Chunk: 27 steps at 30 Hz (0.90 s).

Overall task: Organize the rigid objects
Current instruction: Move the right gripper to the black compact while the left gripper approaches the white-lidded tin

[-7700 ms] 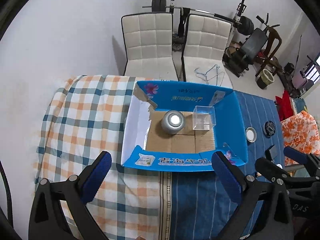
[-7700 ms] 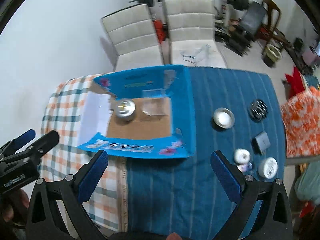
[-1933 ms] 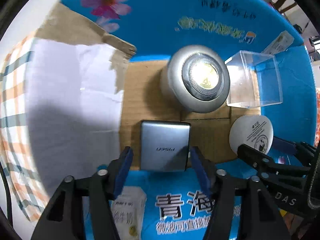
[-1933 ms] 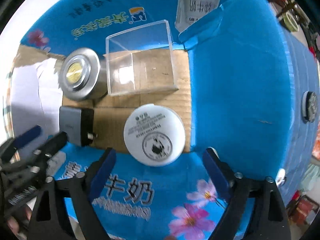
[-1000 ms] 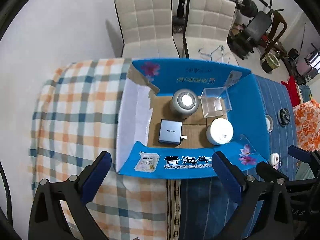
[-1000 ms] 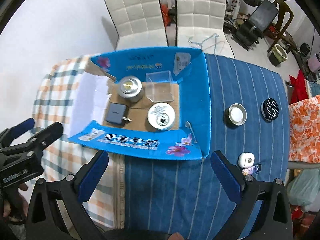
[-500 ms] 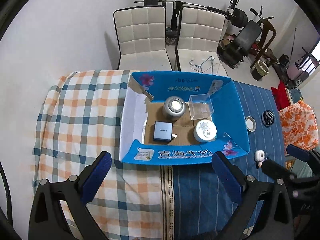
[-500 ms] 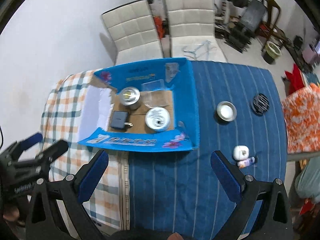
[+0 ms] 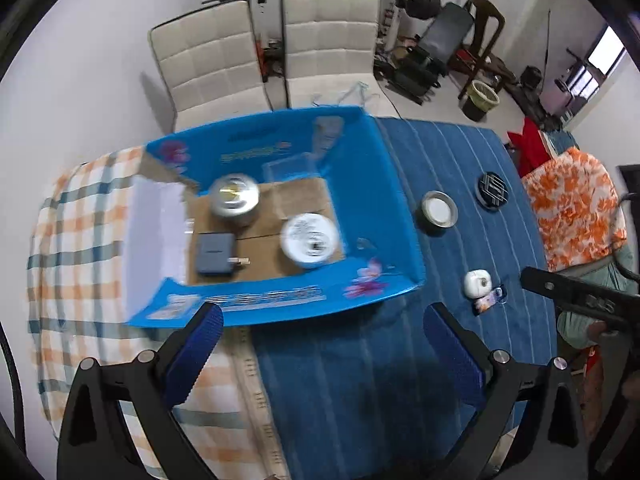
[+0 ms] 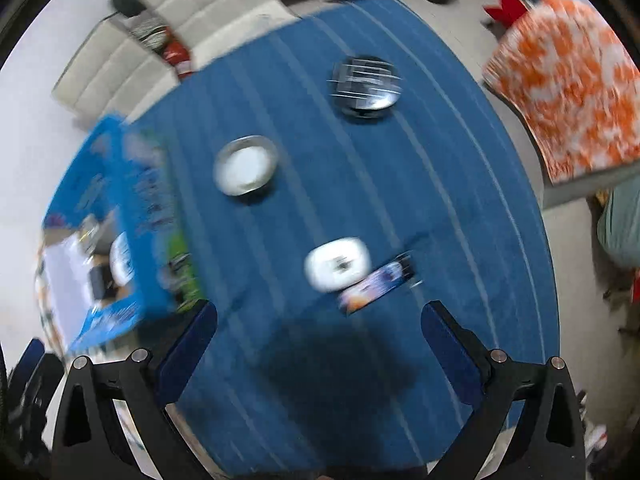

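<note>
A blue cardboard box (image 9: 384, 184) lies open on the table. It holds a silver tin (image 9: 235, 199), a clear plastic cube (image 9: 290, 170), a grey charger (image 9: 215, 254) and a white round jar (image 9: 310, 236). On the blue cloth to its right lie a small metal tin (image 9: 439, 212) (image 10: 246, 170), a black round disc (image 9: 493, 191) (image 10: 366, 84) and a white case with a blue tag (image 9: 478, 284) (image 10: 338, 264). My left gripper (image 9: 320, 354) is open and empty above the table's front edge. My right gripper (image 10: 318, 346) is open and empty, above the cloth near the white case.
A checked cloth (image 9: 80, 240) covers the table's left half, a blue striped cloth (image 9: 440, 152) the right. Two white chairs (image 9: 272, 64) stand behind the table. Gym gear fills the far right. An orange patterned cloth (image 10: 568, 88) lies right of the table.
Both grippers have swung to the right. The right wrist view now centres on the loose items on the blue cloth and is blurred by motion. The box contents have not moved.
</note>
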{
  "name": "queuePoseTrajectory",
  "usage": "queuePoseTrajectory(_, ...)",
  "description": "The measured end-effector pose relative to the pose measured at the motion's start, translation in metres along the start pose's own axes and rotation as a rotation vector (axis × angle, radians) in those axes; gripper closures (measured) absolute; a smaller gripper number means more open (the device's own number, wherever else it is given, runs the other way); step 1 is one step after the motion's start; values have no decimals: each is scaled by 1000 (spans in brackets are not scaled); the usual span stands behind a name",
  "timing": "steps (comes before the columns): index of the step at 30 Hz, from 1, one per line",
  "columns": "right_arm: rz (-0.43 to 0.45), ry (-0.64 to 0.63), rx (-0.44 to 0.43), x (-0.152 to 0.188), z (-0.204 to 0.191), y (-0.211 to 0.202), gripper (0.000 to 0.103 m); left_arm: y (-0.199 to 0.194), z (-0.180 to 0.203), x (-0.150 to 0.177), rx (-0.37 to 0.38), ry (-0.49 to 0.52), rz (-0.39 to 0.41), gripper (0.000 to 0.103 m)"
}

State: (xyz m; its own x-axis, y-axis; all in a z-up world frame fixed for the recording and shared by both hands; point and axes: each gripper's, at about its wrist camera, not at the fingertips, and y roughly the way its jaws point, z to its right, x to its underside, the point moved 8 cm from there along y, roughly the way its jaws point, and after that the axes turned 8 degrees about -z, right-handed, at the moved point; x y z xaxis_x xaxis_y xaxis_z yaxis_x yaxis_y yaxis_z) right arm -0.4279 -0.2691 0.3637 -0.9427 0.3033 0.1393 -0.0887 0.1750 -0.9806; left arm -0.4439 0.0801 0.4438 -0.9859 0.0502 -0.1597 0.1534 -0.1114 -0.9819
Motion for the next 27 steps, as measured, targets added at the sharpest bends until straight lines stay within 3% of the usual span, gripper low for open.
queuePoseTrajectory(11,61,9,-4,-116,48,6,0,88,134,-76,-32,64,-39,0)
queuePoseTrajectory(17,59,-61,62,-165,53,22,0,146,152,-105,22,-43,-123,0)
queuePoseTrajectory(27,5,-115,95,-209,45,74,0,225,162,-123,-29,-84,-230,0)
